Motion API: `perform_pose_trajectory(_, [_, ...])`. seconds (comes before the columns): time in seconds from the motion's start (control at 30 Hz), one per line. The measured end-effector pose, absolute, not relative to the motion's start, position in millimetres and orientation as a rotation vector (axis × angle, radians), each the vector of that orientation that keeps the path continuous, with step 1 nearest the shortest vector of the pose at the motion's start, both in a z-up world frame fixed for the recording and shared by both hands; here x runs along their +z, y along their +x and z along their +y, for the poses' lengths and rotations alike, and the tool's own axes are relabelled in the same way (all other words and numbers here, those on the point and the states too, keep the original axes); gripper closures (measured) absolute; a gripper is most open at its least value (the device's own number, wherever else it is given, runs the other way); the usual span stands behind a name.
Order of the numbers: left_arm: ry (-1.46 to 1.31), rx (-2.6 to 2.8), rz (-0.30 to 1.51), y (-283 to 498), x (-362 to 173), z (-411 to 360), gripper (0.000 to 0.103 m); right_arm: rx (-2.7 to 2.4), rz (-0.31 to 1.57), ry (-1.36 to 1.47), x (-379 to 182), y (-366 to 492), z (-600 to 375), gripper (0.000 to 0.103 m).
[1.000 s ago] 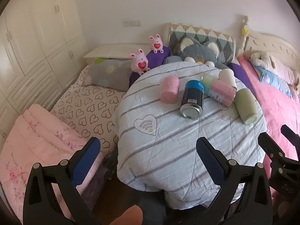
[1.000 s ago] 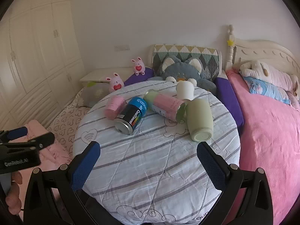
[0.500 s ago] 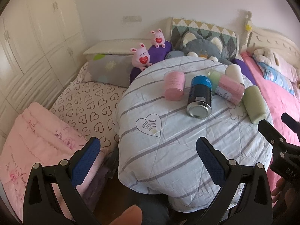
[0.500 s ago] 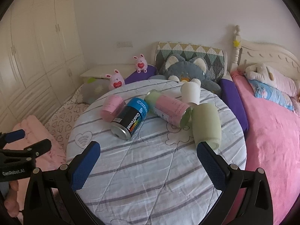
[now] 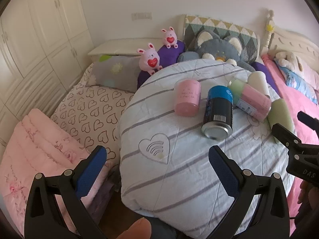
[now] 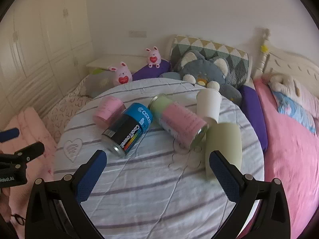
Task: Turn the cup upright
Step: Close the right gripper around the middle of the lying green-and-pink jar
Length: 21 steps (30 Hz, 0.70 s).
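Note:
Several cups lie on their sides on a round table covered in a striped cloth (image 6: 151, 181): a pink cup (image 6: 109, 110), a blue and black can-shaped cup (image 6: 127, 132), a green and pink cup (image 6: 179, 124), a white cup (image 6: 208, 103) and a pale green cup (image 6: 223, 147). The left wrist view shows the pink cup (image 5: 187, 100), the blue cup (image 5: 218, 111) and the pale green cup (image 5: 281, 111). My right gripper (image 6: 157, 173) is open, just short of the pale green cup. My left gripper (image 5: 157, 171) is open and empty at the table's near left edge.
A bed with a heart-print sheet (image 5: 89, 107) and a pink blanket (image 5: 33, 145) lies left of the table. Plush toys (image 6: 203, 71) and pillows sit behind it. A pink bed (image 6: 289, 149) is on the right.
Both grippers have moved forward toward the table. The right one has closed in on the pale green cup. The cups have not moved.

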<state>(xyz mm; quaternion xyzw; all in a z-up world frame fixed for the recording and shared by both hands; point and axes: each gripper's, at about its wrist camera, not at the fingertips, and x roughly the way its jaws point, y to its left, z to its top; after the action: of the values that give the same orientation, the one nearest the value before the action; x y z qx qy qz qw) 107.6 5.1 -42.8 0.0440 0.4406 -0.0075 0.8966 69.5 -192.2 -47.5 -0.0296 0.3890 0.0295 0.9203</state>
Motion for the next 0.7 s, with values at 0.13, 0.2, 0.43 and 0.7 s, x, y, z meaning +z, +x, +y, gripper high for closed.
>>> perform_pose_trajectory(0.13, [0.096, -0.003, 0.927, 127, -49, -6, 0.000, 0.094, 0.817, -0.084, -51, 96, -199, 0.000])
perform_pose_trajectory(0.2, [0.101, 0.007, 0.932, 138, -51, -13, 0.000, 0.109, 0.830, -0.095, -55, 110, -202, 0.000])
perform_pose_trajectory(0.43, [0.096, 0.020, 0.964, 173, -67, -35, 0.000, 0.140, 0.856, -0.191, -71, 148, -210, 0.000])
perform_pose_trajectory(0.7, [0.096, 0.019, 0.997, 190, -83, -47, 0.000, 0.199, 0.941, -0.337, -91, 188, -215, 0.008])
